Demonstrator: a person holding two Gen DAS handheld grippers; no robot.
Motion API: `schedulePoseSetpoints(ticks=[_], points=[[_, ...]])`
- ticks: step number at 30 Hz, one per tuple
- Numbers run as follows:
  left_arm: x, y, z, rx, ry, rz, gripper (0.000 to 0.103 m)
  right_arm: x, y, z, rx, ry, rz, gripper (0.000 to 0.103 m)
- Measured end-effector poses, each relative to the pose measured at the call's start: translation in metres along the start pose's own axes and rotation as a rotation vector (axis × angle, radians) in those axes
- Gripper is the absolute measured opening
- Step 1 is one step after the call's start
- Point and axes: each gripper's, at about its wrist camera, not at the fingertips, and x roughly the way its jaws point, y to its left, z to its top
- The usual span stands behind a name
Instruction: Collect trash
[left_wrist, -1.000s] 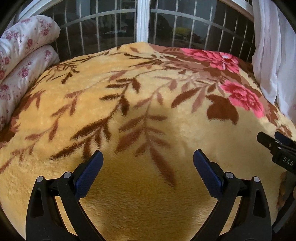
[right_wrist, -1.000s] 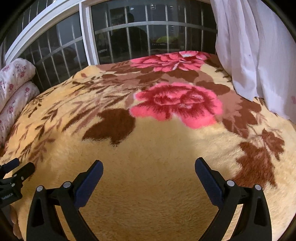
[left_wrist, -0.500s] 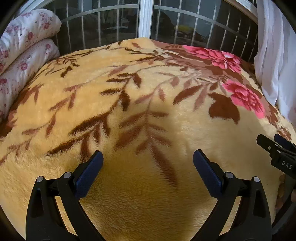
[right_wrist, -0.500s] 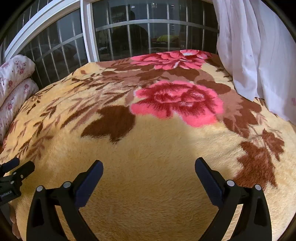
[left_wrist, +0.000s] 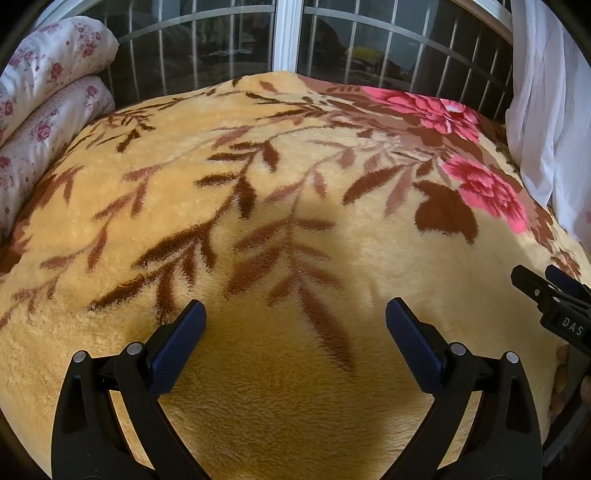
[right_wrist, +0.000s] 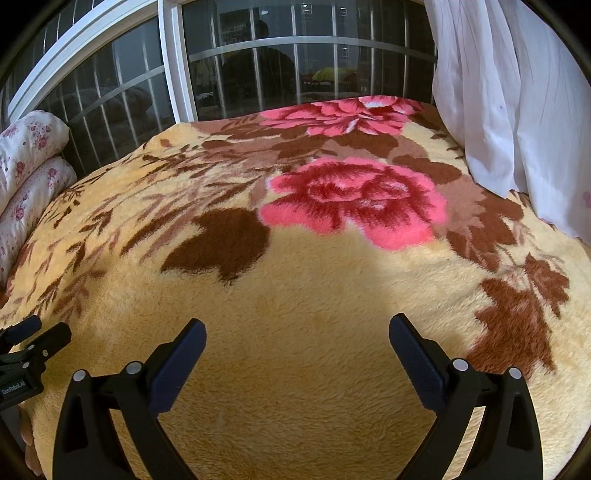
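Hovering over the near part of a bed, the left gripper (left_wrist: 294, 321) has its two blue-padded fingers (left_wrist: 177, 345) spread wide with nothing between them but the yellow blanket (left_wrist: 258, 406) below. The right gripper (right_wrist: 297, 325) is held the same way, fingers (right_wrist: 415, 360) wide apart and empty, pointing forward and a little downward across the bed. Both are level with each other, side by side: the right one's black tip shows at the right edge of the left wrist view, and the left one's tip at the left edge of the right wrist view. A bit of the person's hand (right_wrist: 27, 439) shows under that tip, at the bed's near edge.

No trash can be seen between either pair of fingers or anywhere on the blanket in these views, so where it lies cannot be told.

Farther out, the blanket's brown leaf sprays run ahead of the left gripper, and a large pink flower (right_wrist: 354, 199) lies ahead of the right one. At the left side a rolled flowered quilt (left_wrist: 48, 96) rests against the blanket's edge. A white curtain (right_wrist: 509, 92) hangs at the right, touching the blanket. Beyond the bed's far end stands a barred window (right_wrist: 258, 70), dark behind the glass.
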Motion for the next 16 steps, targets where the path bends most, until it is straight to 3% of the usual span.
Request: schedulePoseSetpoints(ticks=[6, 12, 16], points=[[-0.005, 0.003, 0.001, -0.012, -0.038, -0.01, 0.095, 0.001, 0.0, 0.0, -0.002, 0.001, 0.001, 0.098], [0.002, 0.011, 0.002, -0.062, 0.012, -0.02, 0.095, 0.001, 0.0, -0.001, 0.0, 0.002, 0.0, 0.098], [0.0, 0.011, 0.0, -0.064, 0.0, -0.016, 0.095, 0.002, -0.001, 0.0, -0.002, 0.003, 0.002, 0.098]])
